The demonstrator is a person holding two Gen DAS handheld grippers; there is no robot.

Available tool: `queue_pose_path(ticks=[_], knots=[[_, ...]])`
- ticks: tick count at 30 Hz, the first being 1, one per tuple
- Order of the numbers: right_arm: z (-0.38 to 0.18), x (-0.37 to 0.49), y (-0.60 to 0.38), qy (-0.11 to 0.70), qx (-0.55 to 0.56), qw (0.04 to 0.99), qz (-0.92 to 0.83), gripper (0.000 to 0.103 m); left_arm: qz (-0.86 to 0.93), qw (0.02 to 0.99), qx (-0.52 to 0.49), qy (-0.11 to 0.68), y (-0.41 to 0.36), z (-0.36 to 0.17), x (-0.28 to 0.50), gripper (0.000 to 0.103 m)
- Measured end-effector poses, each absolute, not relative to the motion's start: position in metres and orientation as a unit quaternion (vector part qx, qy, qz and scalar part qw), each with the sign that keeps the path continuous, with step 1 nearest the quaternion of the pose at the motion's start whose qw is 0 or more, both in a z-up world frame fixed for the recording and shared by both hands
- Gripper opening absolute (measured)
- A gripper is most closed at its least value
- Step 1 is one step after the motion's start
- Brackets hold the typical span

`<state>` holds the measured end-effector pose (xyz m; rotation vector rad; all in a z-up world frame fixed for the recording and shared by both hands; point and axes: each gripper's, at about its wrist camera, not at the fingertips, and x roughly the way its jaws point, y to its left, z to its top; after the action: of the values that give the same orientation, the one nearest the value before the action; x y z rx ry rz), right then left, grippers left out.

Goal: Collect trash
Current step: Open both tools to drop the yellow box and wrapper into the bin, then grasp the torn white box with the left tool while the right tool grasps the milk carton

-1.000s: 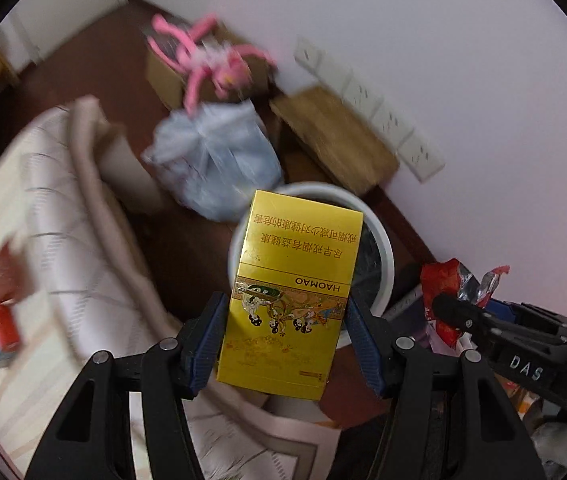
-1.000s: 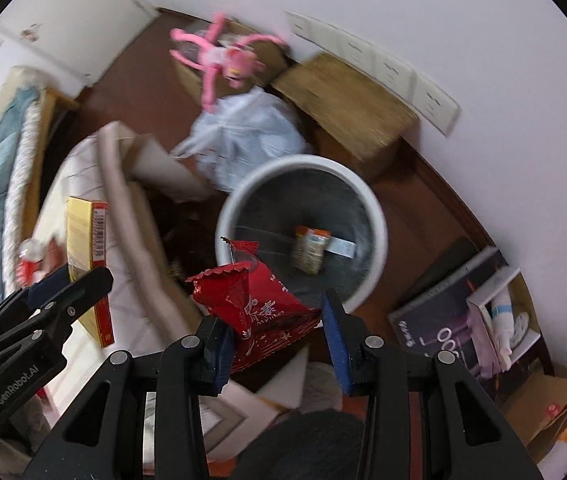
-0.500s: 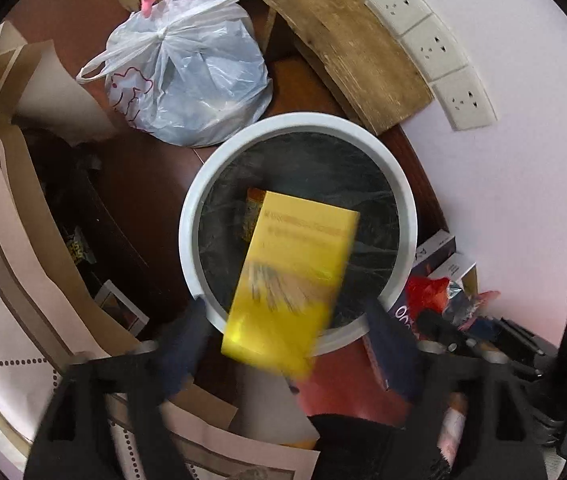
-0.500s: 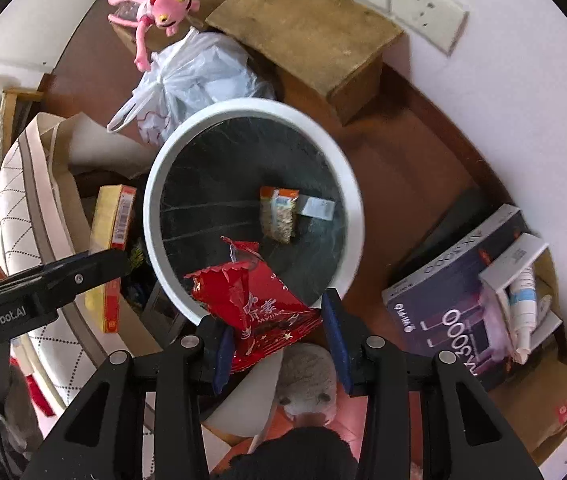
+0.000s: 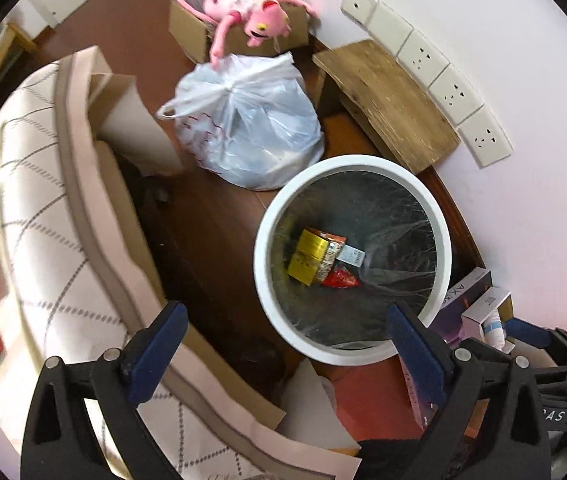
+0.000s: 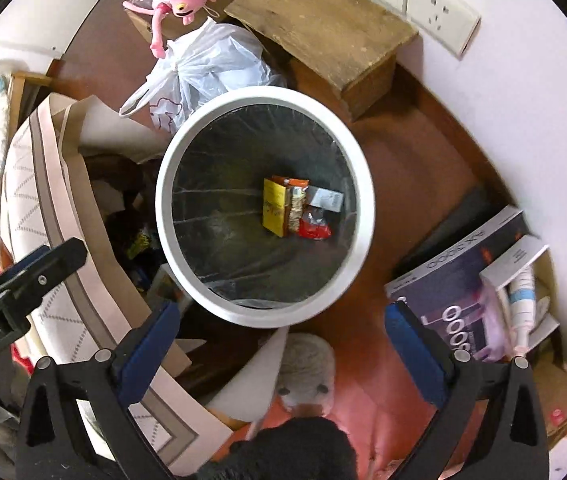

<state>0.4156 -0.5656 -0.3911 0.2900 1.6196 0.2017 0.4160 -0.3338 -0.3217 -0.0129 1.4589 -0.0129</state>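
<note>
A white round bin (image 5: 263,280) with a black liner stands on the floor; it also shows in the right wrist view (image 6: 363,184). At its bottom lie a yellow box (image 5: 307,258) (image 6: 274,206), a snack packet (image 6: 297,204) and a red wrapper (image 5: 341,279) (image 6: 314,230). My left gripper (image 5: 285,320) is open and empty above the bin's near rim. My right gripper (image 6: 281,320) is open and empty, also just over the near rim.
A tied white plastic bag (image 5: 243,120), a cardboard box with a pink plush toy (image 5: 259,20) and a wooden stool (image 5: 387,100) stand beyond the bin. A patterned cushion (image 5: 35,220) lies left. Boxes (image 6: 463,280) lie right by the wall.
My left gripper opened and dropped the yellow box into the bin. My right gripper opened and dropped the red wrapper into the bin. Both sit empty above it now.
</note>
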Motion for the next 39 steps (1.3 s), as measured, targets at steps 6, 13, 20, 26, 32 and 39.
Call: queue_pose_path(ticks=[6, 13, 20, 26, 32, 39], knots=[[-0.355, 0.402, -0.562, 0.691, 0.079, 0.715, 0.068, 0.103, 0.01, 0.768, 0.014, 0.641, -0.333, -0.298, 0.394, 0.102], [-0.319, 0.389, -0.561, 0.666, 0.059, 0.741, 0.06, 0.103, 0.011, 0.784, 0.022, 0.621, -0.335, -0.276, 0.374, 0.102], [-0.287, 0.372, -0.556, 0.647, 0.052, 0.758, 0.06, 0.103, 0.006, 0.801, 0.011, 0.598, -0.334, -0.246, 0.357, 0.102], [-0.243, 0.351, -0.547, 0.615, 0.087, 0.78, 0.078, 0.103, 0.028, 0.824, -0.006, 0.566, -0.315, -0.202, 0.334, 0.102], [-0.185, 0.33, -0.491, 0.578, 0.078, 0.801, 0.135, 0.103, 0.072, 0.85, -0.041, 0.52, -0.248, -0.157, 0.302, 0.102], [-0.172, 0.323, -0.339, 0.579, -0.033, 0.776, 0.246, 0.103, 0.204, 0.841, -0.04, 0.499, -0.126, -0.151, 0.251, 0.102]])
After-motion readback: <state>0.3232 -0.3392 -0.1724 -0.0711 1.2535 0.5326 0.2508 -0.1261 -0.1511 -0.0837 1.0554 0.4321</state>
